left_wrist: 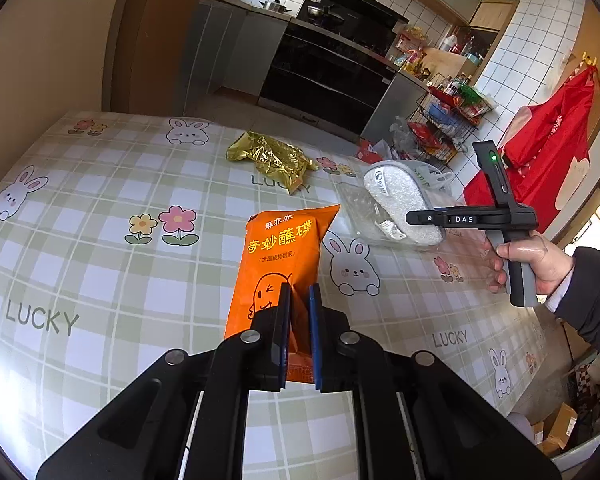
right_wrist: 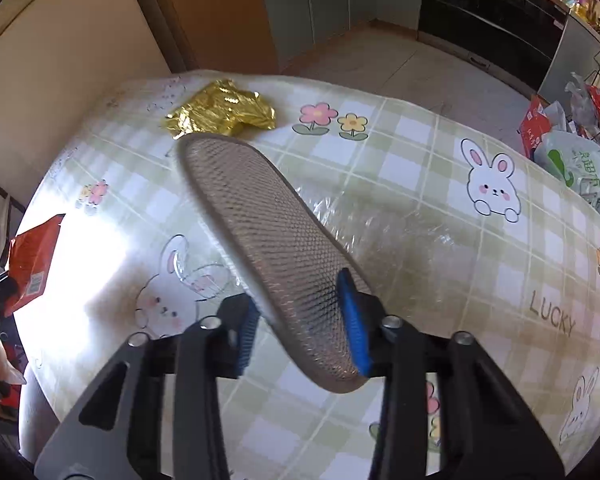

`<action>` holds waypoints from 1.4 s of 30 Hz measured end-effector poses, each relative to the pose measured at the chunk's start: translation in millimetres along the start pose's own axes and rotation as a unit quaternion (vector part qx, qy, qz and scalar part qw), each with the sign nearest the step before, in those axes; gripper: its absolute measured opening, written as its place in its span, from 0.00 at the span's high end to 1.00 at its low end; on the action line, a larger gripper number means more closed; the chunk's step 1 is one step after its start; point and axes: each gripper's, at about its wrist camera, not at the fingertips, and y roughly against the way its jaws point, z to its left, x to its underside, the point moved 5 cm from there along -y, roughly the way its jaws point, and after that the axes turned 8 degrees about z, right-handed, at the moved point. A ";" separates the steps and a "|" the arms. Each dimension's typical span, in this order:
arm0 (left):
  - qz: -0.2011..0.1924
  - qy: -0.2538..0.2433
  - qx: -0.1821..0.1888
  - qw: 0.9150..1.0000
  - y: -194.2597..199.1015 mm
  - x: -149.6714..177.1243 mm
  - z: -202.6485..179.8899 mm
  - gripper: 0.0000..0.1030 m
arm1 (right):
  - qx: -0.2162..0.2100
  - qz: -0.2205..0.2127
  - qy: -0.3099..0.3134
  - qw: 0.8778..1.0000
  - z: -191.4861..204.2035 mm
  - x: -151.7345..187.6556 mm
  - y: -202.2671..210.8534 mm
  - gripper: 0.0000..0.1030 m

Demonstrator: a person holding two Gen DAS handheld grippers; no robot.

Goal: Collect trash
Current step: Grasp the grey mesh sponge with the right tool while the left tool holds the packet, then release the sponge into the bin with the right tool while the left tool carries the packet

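Kitchen table (left_wrist: 100, 184), checked cloth. Left gripper (left_wrist: 300, 316) pinches stiff, light orange packet (left_wrist: 284, 256), frame centre. Right gripper (right_wrist: 300, 316) clamps soft slipper (right_wrist: 268, 240) at heel. Crinkly gold wrapper (left_wrist: 272, 158) upper centre: grab an edge.

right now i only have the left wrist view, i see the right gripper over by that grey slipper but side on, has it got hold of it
Observer: Yes. In the right wrist view the right gripper has the slipper between its blue pads, sole facing the camera.
Operator: is the slipper off the table
Observer: It looks lifted and tilted; clear plastic wrap lies on the tablecloth under it.
Operator: anything else left over there
Observer: The gold wrapper sits beyond the slipper's toe, untouched. The orange packet in the left gripper shows at the left edge.
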 end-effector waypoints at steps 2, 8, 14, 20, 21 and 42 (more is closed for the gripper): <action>-0.007 -0.002 0.002 1.000 9.0 4.8 -5.4 0.91 | 0.010 -0.012 0.003 1.000 2.6 5.7 13.7 0.75; -0.021 0.001 0.018 1.000 35.5 22.8 -23.0 0.91 | 0.019 -0.062 -0.031 0.997 2.7 22.5 50.8 0.78; -0.033 0.007 0.028 0.999 62.3 36.1 -34.6 0.91 | -0.016 -0.110 -0.064 0.992 11.4 58.0 90.1 0.78; -0.044 0.003 0.033 0.998 89.8 49.5 -46.4 0.91 | -0.068 -0.154 -0.086 0.982 40.5 111.7 128.4 0.78; -0.045 0.003 0.035 0.998 94.6 52.4 -48.9 0.91 | -0.079 -0.162 -0.089 0.980 46.3 124.3 137.2 0.78; -0.054 -0.021 0.034 0.998 167.2 119.4 -97.3 0.91 | -0.135 -0.215 -0.082 0.964 148.2 311.5 211.4 0.77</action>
